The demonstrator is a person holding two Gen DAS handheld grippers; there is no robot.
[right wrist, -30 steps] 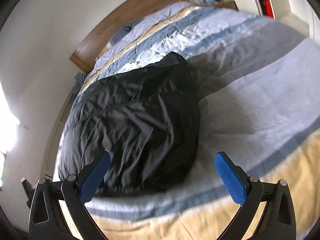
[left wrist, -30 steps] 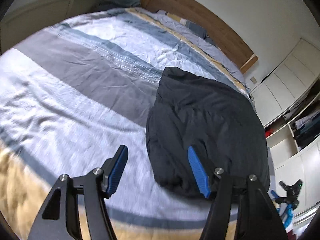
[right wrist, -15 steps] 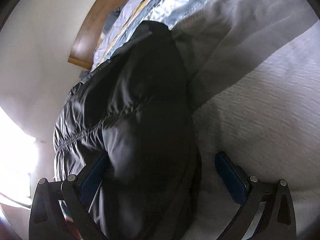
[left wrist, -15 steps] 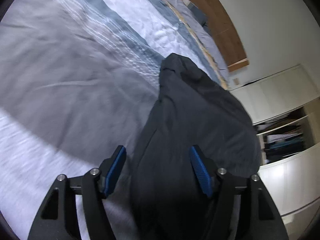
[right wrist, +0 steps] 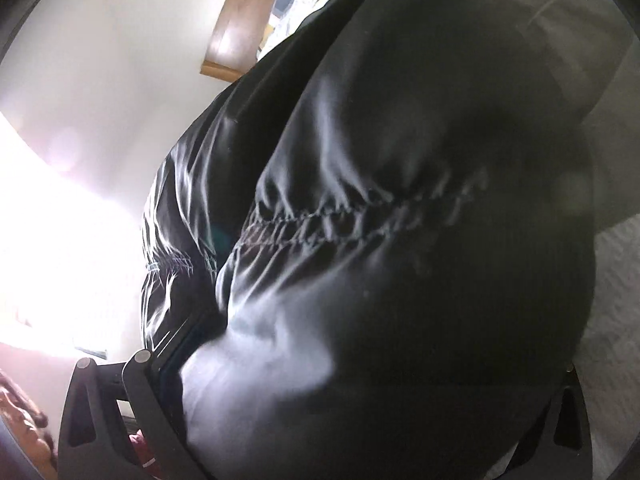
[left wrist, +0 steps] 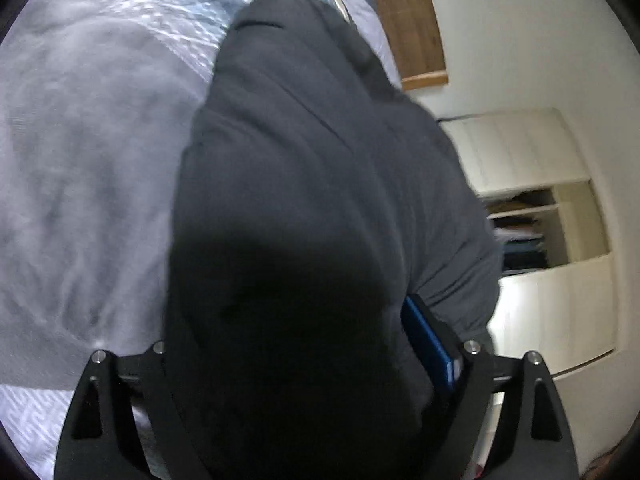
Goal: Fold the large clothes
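Note:
A large black jacket (left wrist: 304, 184) lies folded on the striped bed cover (left wrist: 80, 168). In the left wrist view its near end fills the space between my left gripper's fingers; the right blue pad (left wrist: 430, 346) shows at the cloth's edge, the left pad is hidden under fabric. The jaws stand wide apart. In the right wrist view the jacket (right wrist: 400, 220), with a gathered elastic seam (right wrist: 360, 216), bulges between my right gripper's fingers and hides both pads. Those jaws also stand wide apart.
A wooden headboard (left wrist: 416, 28) stands at the bed's far end. White cupboards with an open shelf of clothes (left wrist: 532, 232) are to the right of the bed. A bright window (right wrist: 52, 240) glares at the left in the right wrist view.
Both grippers have pushed forward and down onto the near end of the jacket. The cloth now fills the gap between each pair of fingers. The jaws have stayed wide.

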